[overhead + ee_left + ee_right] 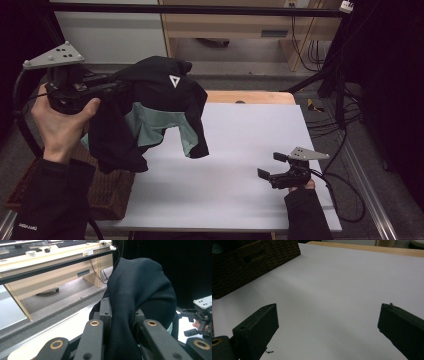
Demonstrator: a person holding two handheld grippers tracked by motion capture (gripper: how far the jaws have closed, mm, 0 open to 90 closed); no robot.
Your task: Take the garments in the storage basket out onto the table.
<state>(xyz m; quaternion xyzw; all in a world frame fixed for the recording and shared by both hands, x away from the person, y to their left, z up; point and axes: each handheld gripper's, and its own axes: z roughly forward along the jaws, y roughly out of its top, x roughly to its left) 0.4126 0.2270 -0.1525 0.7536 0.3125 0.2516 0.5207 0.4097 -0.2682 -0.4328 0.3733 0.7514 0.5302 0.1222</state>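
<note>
A black garment [150,107] with a pale green panel and a small white triangle mark hangs in the air over the table's left side. My left gripper [117,85] is shut on its upper fold, held high by the left hand. In the left gripper view the black cloth [135,297] bulges up between the jaws and drapes over them. My right gripper [270,167] rests low near the table's right front, open, with nothing between its jaws. In the right gripper view, the right gripper [328,317] stands wide apart over the white sheet [337,285].
A dark wicker basket [107,192] stands at the table's left front corner; the basket [249,260] is also seen ahead of the right gripper. The white sheet [240,150] covers a wooden table [250,96]. Black frame bars and cables run along the right.
</note>
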